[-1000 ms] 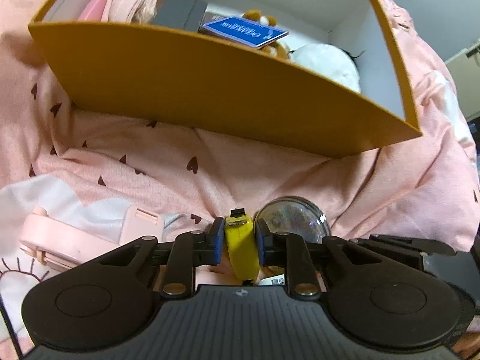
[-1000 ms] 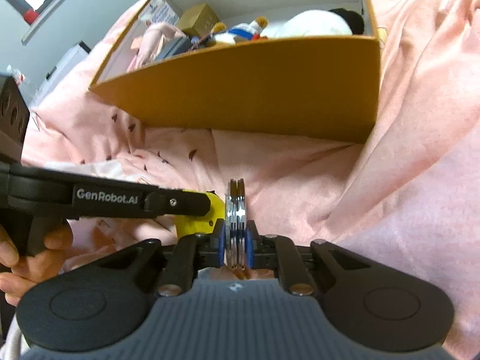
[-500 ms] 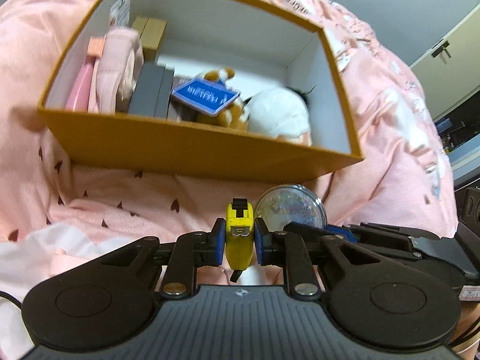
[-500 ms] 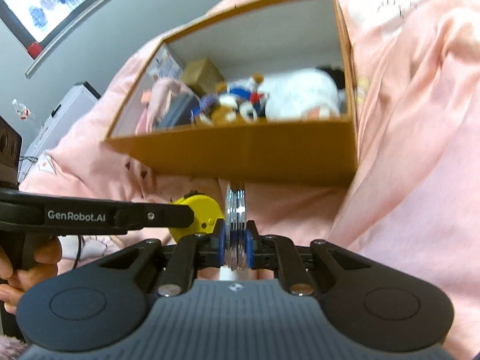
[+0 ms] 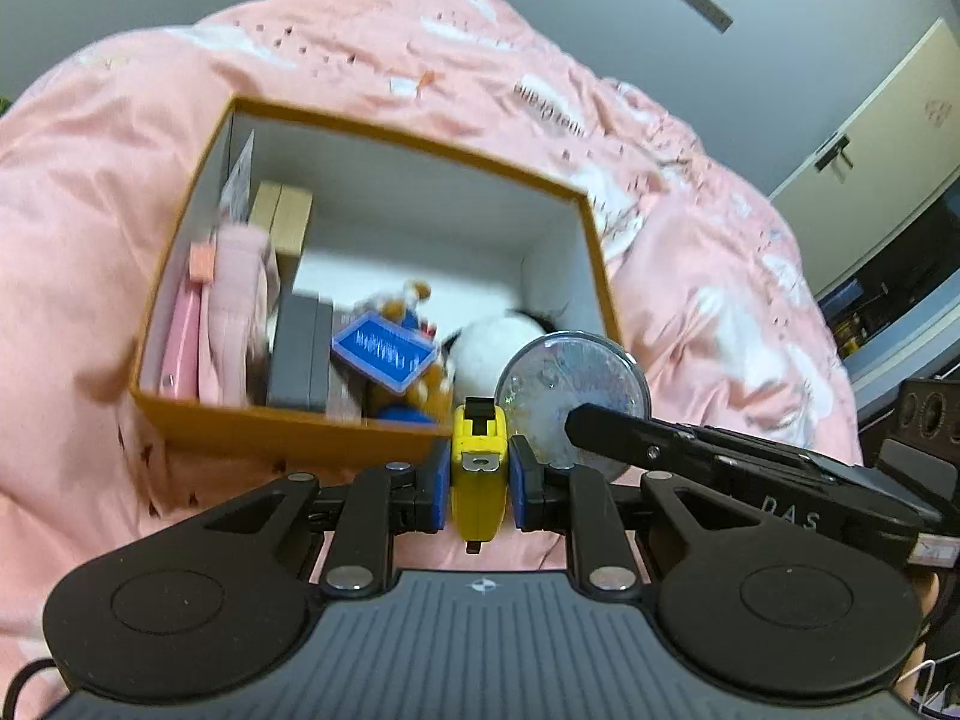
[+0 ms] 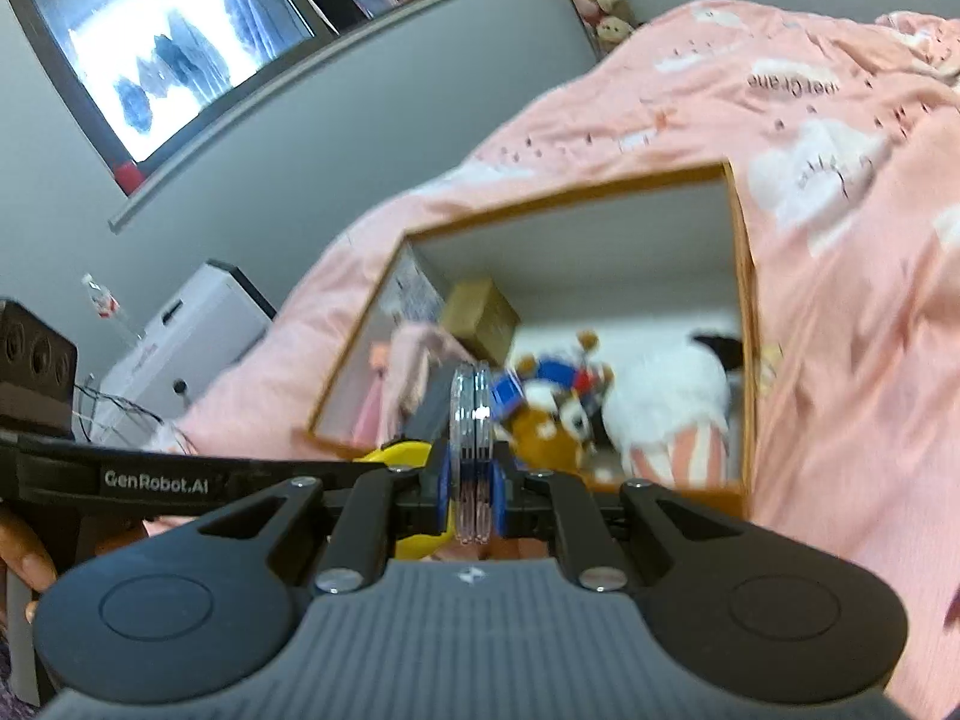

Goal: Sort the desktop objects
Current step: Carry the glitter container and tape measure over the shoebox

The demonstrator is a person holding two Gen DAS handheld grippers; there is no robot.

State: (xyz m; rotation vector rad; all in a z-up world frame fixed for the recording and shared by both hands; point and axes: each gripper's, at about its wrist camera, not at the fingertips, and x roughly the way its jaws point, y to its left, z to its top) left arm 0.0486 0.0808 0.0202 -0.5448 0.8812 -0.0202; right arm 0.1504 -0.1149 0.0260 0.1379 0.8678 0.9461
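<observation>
My left gripper [image 5: 479, 483] is shut on a yellow tape measure [image 5: 477, 474], held upright in the air. My right gripper [image 6: 473, 489] is shut on a clear round glittery disc [image 6: 472, 420], seen edge-on; in the left wrist view the disc [image 5: 573, 378] shows its round face just right of the tape measure. Both hang in front of and above the near wall of an open orange box [image 5: 276, 429] on pink bedding. The box [image 6: 741, 324] holds a white plush [image 5: 492, 348], a brown plush toy [image 6: 549, 420], a blue card [image 5: 384, 354], grey boxes [image 5: 300, 360] and pink items [image 5: 231, 300].
Pink bedding [image 5: 690, 276] surrounds the box on every side. A grey wall and a window [image 6: 198, 30] lie behind, with a white appliance [image 6: 186, 336] at the left. A person's fingers [image 6: 24, 564] hold the left gripper's handle. White floor shows at the box's back right.
Both grippers have risen with their objects; the box, seen from its side before, now shows its whole inside from above. The pink device on the bedding has left the left wrist view.
</observation>
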